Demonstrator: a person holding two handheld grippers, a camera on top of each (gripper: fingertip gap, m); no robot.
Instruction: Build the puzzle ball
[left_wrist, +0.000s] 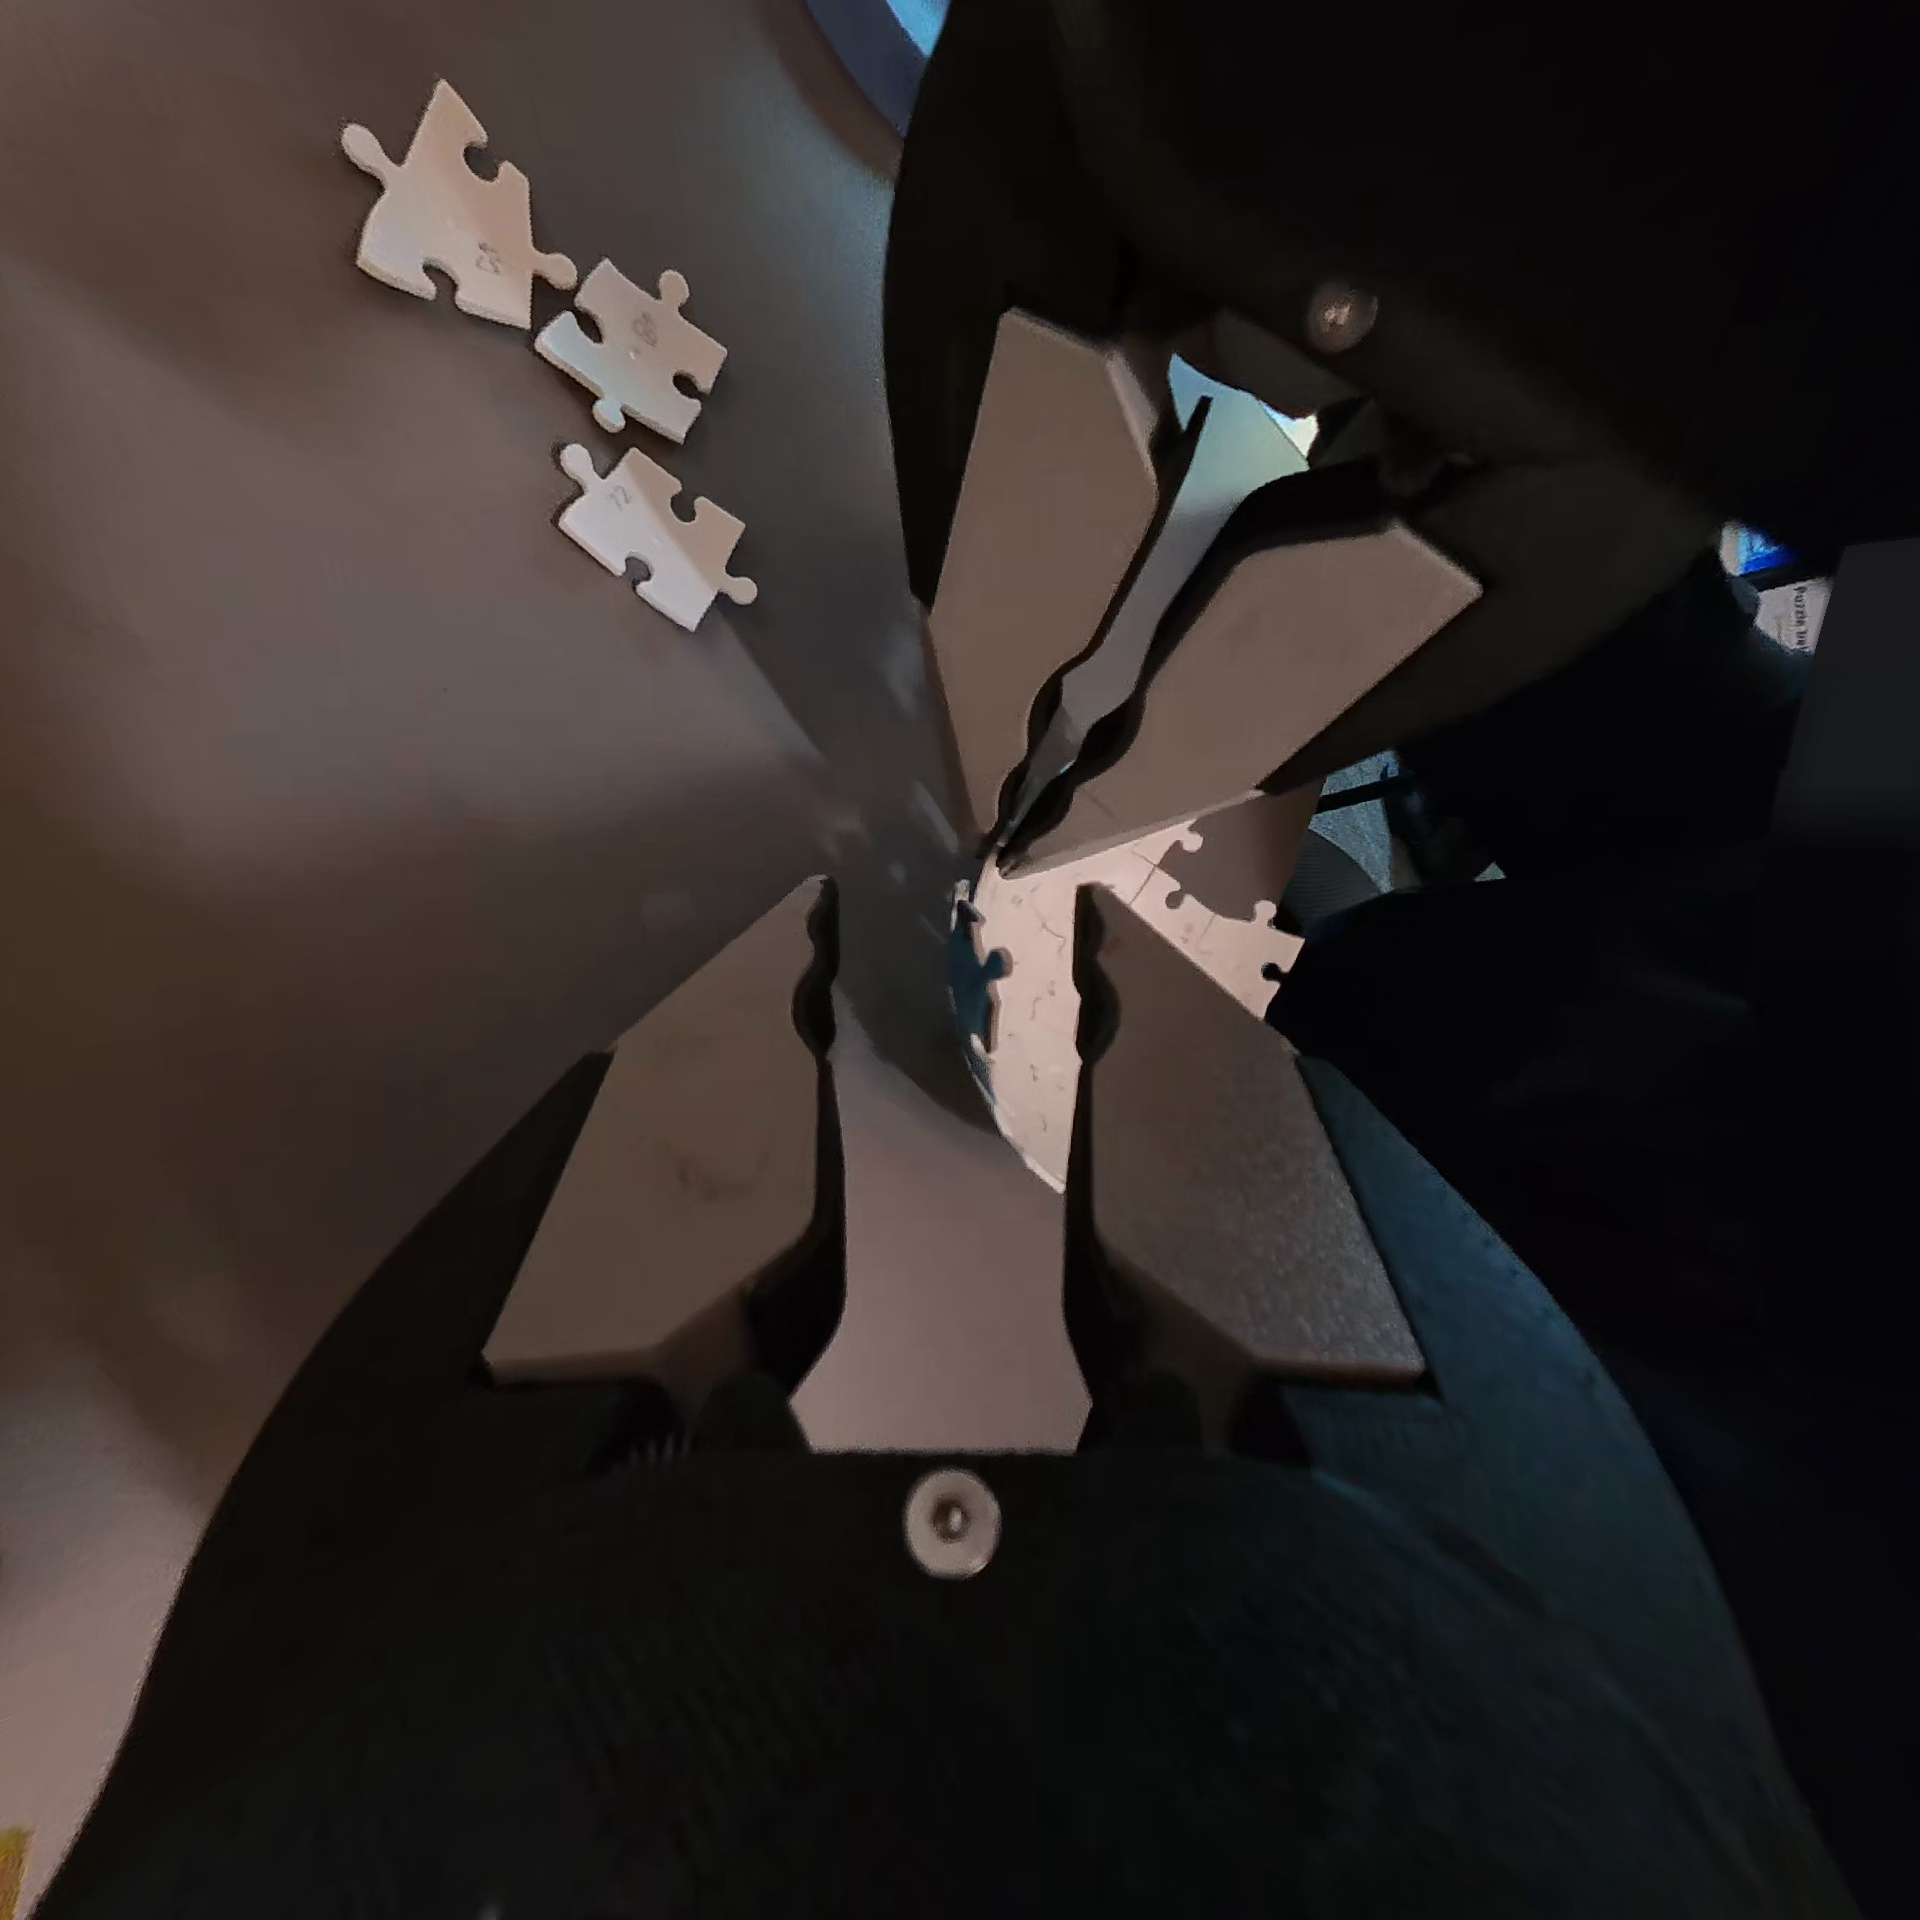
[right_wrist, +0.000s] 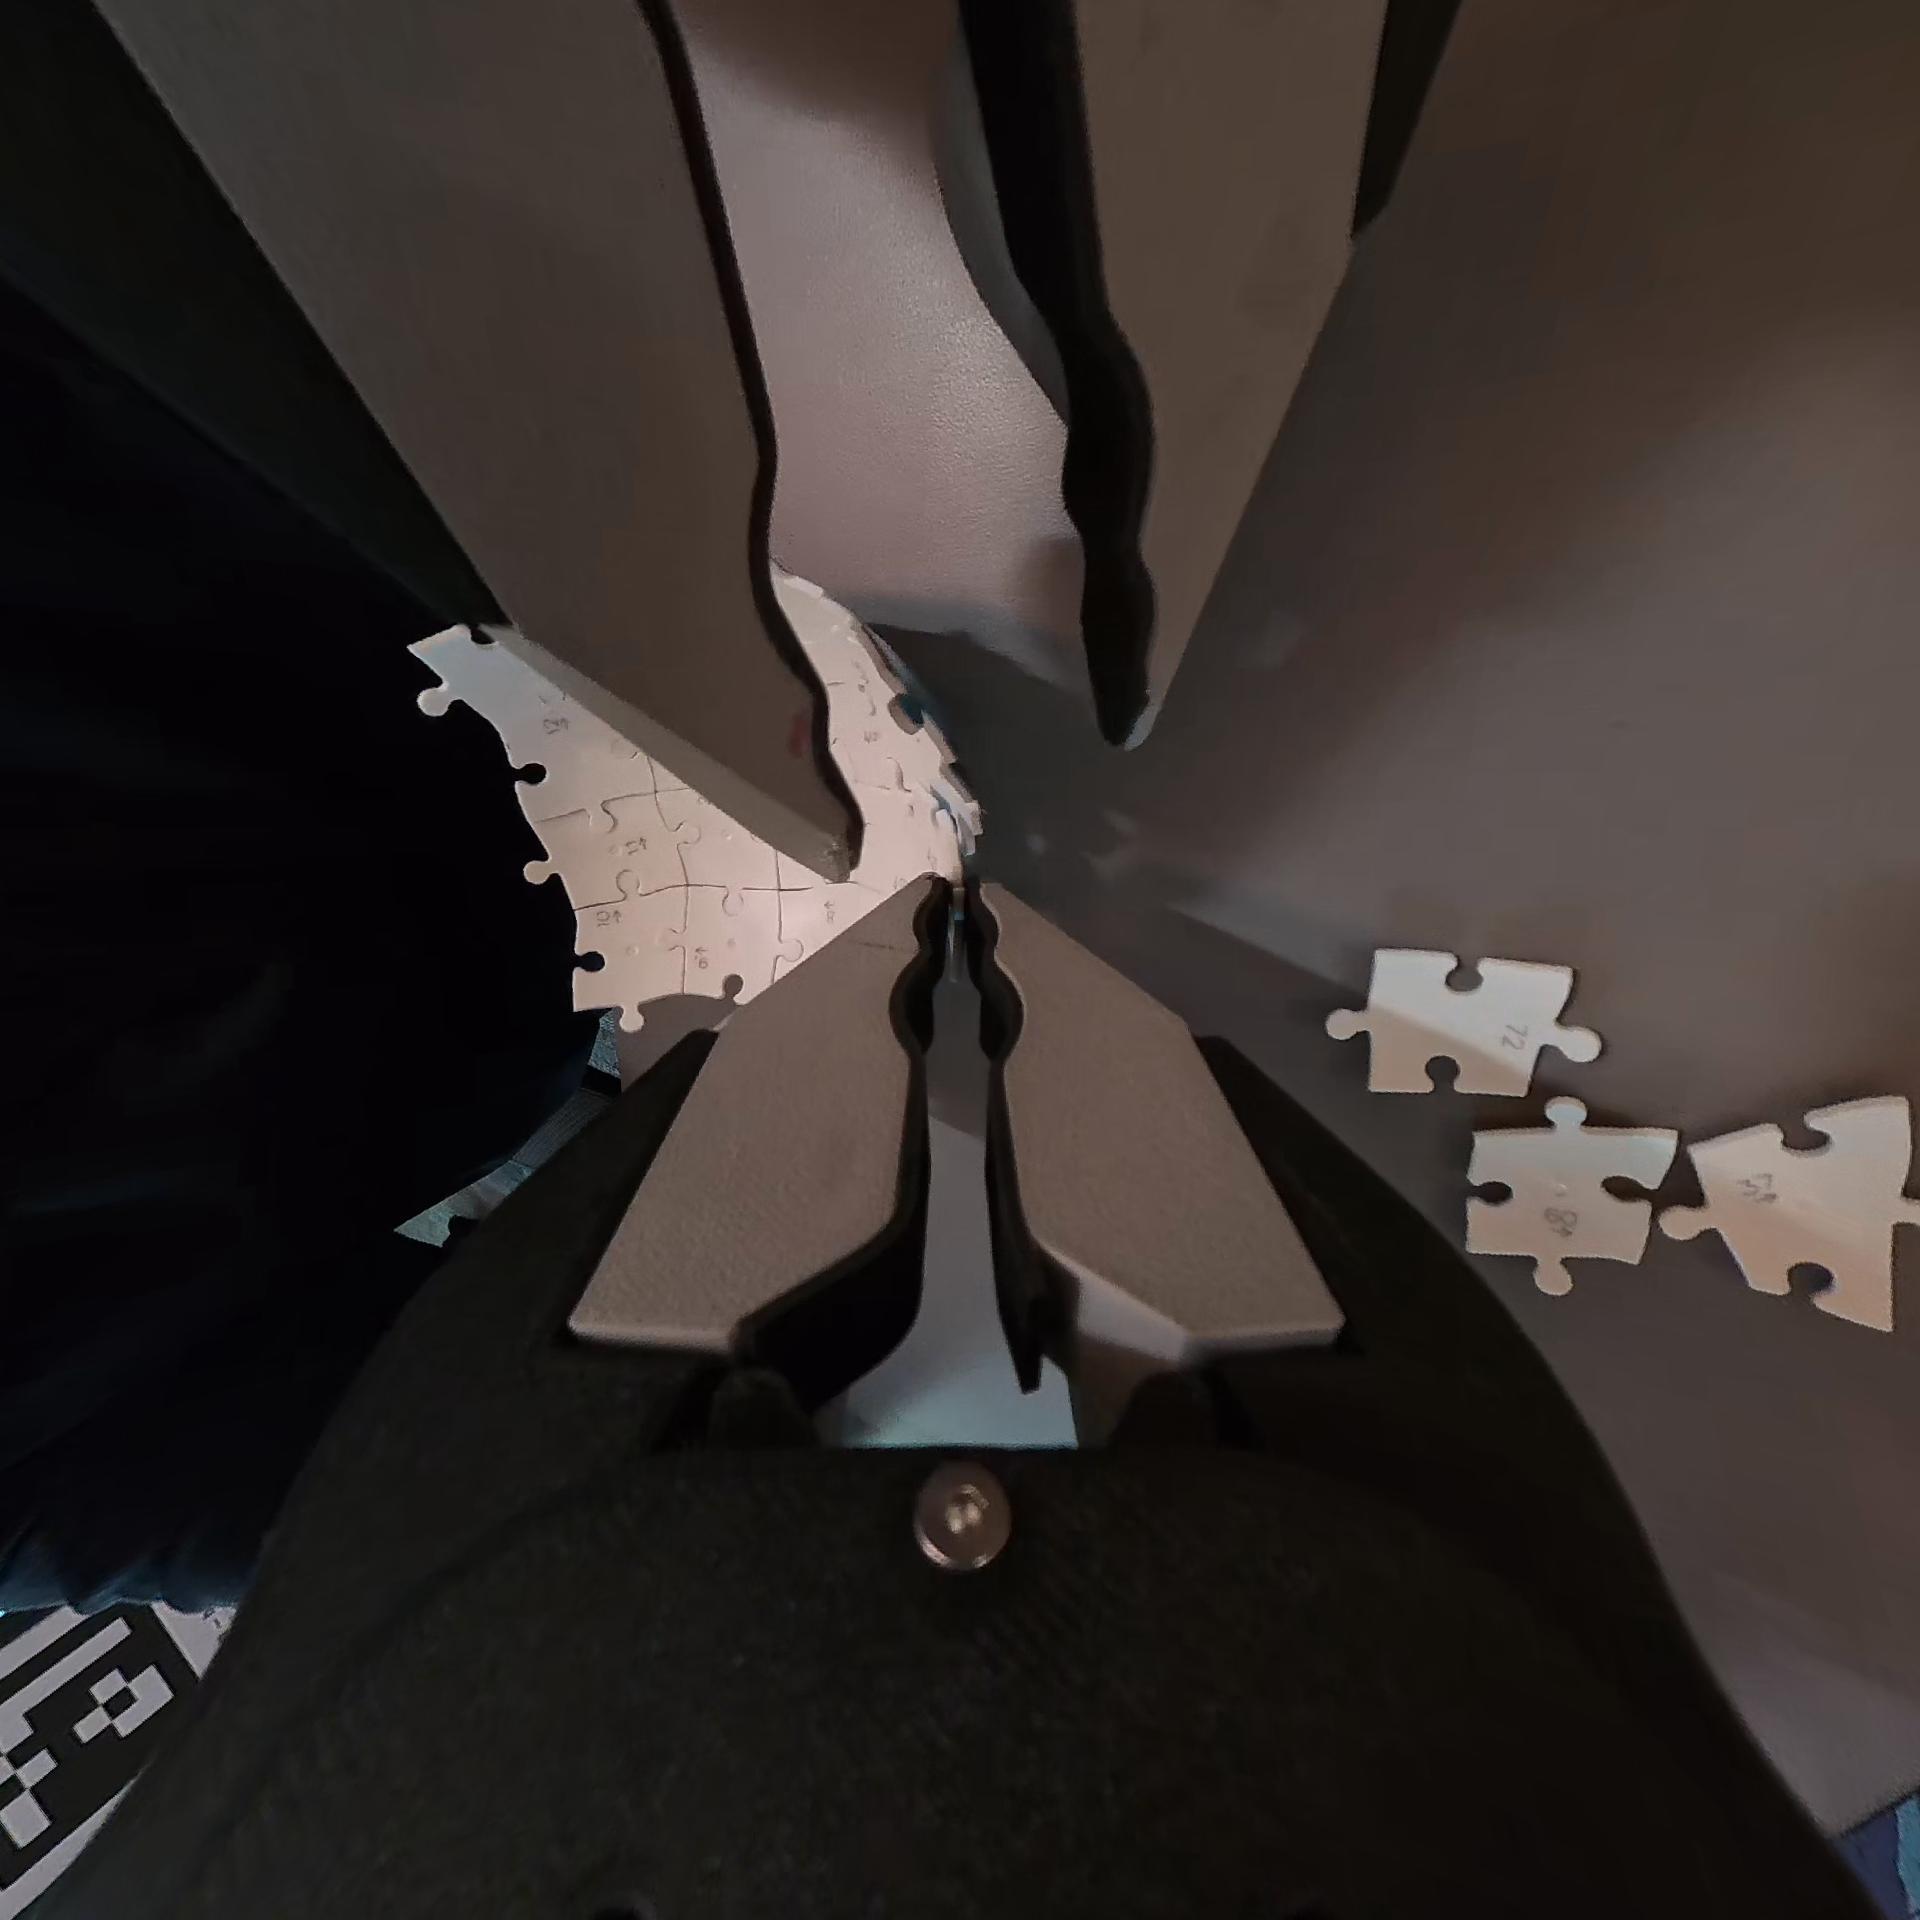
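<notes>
Both grippers are meeting at the edge of the half-built puzzle ball (right_wrist: 665, 862), a curved white shell of joined pieces, and I am taking this shell as the landmark. Right gripper (right_wrist: 958, 906) is pinching with its fingers almost together on something thin at the shell's rim; it seems to be a single piece, but it is too hidden to be sure. Left gripper (left_wrist: 951, 914) is standing with its fingers apart, one finger (left_wrist: 1117, 966) lying over the inner face of the shell and the other on the outside, so it is straddling the rim without squeezing.

To my judgement, the step in hand is fitting one piece into the rim while the other gripper is steadying the shell. The next move is asking for a firm hold from the left side and a small, exact push, so the tabs are locking.

Away from the shell, three loose pieces (right_wrist: 1558, 1195) are waiting on the grey table (left_wrist: 260, 727), close to each other.
</notes>
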